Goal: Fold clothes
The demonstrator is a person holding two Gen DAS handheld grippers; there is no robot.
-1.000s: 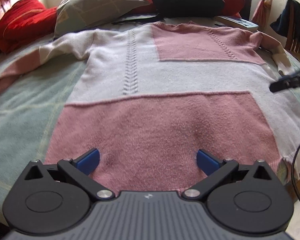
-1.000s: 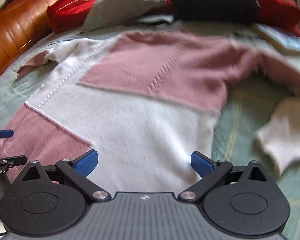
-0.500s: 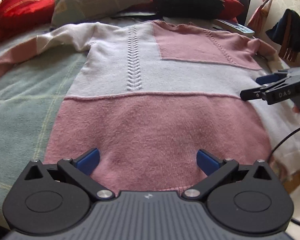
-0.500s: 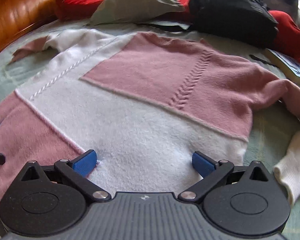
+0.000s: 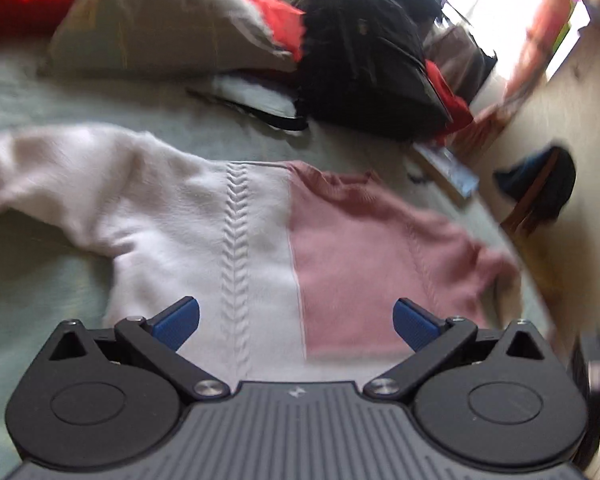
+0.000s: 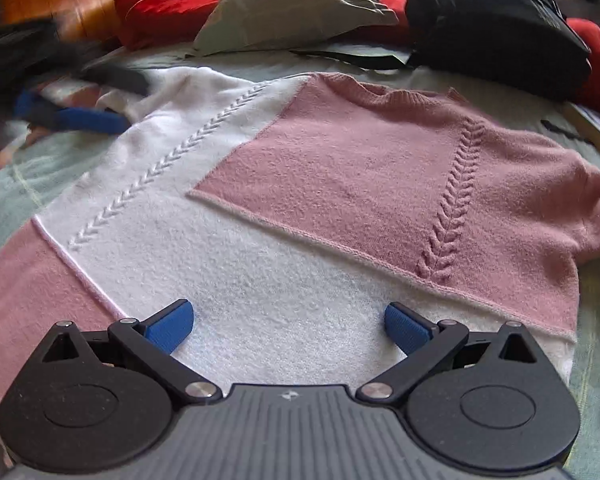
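A pink and white block-pattern sweater lies flat, front up, on the bed, its collar toward the pillows. My right gripper hovers open above the white middle band, nothing between its blue pads. My left gripper is open too, over the chest where white meets pink; this view is motion-blurred. From the right wrist view the left gripper shows as a blurred shape with blue fingers by the white shoulder and sleeve. The white sleeve stretches out to the left.
A grey-green pillow, red cushions and a black backpack crowd the head of the bed. A book lies at the right edge. A wooden headboard stands far left; a chair with dark clothing beside the bed.
My left gripper has moved fast from the hem up to the chest and shoulder area, blurring its view. My right gripper has edged forward over the white band. Both stay open.
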